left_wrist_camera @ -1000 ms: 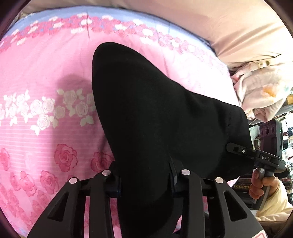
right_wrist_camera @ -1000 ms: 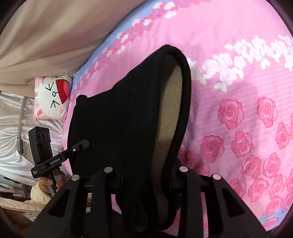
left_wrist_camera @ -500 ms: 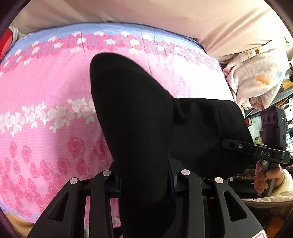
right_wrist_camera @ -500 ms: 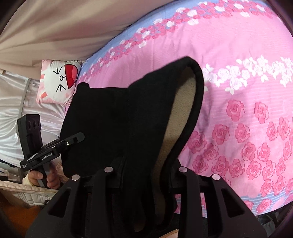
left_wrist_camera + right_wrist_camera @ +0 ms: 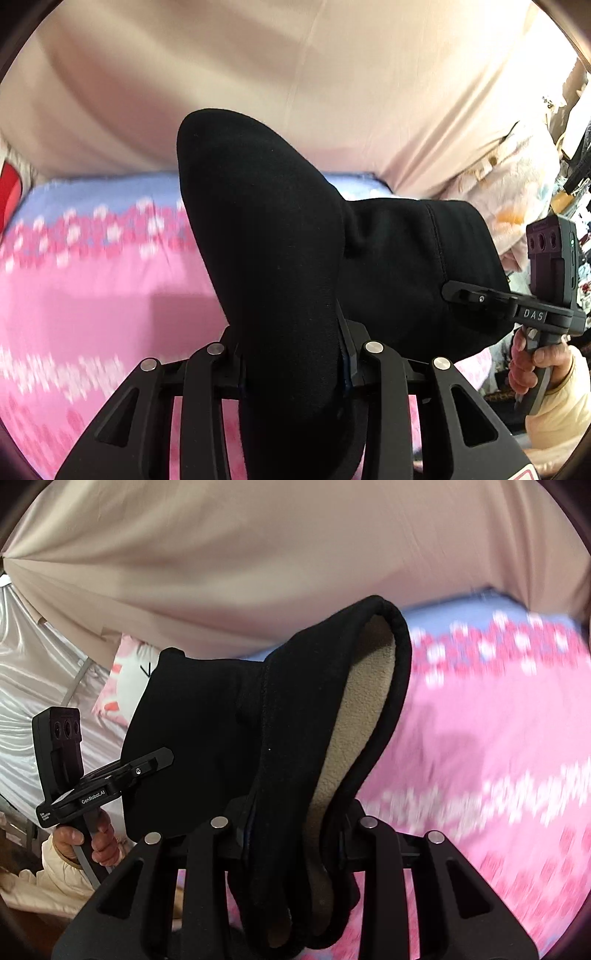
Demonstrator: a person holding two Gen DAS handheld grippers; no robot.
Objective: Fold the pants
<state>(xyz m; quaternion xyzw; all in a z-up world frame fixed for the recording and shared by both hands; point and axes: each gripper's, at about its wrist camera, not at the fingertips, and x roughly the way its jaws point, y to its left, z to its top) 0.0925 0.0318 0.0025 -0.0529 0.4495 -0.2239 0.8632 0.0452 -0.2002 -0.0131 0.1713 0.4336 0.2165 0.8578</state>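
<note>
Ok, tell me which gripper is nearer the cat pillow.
Left. The left gripper grips the pants beside the cat pillow; the right gripper grips them farther toward the pink bedspread.

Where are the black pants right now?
The black pants are pinched in both grippers, the left gripper and the right gripper, above the pink flowered bedspread. In the right wrist view their fuzzy beige lining shows.

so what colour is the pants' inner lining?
Beige fleece lining, inside the black pants; right wrist view shows it best.
</note>
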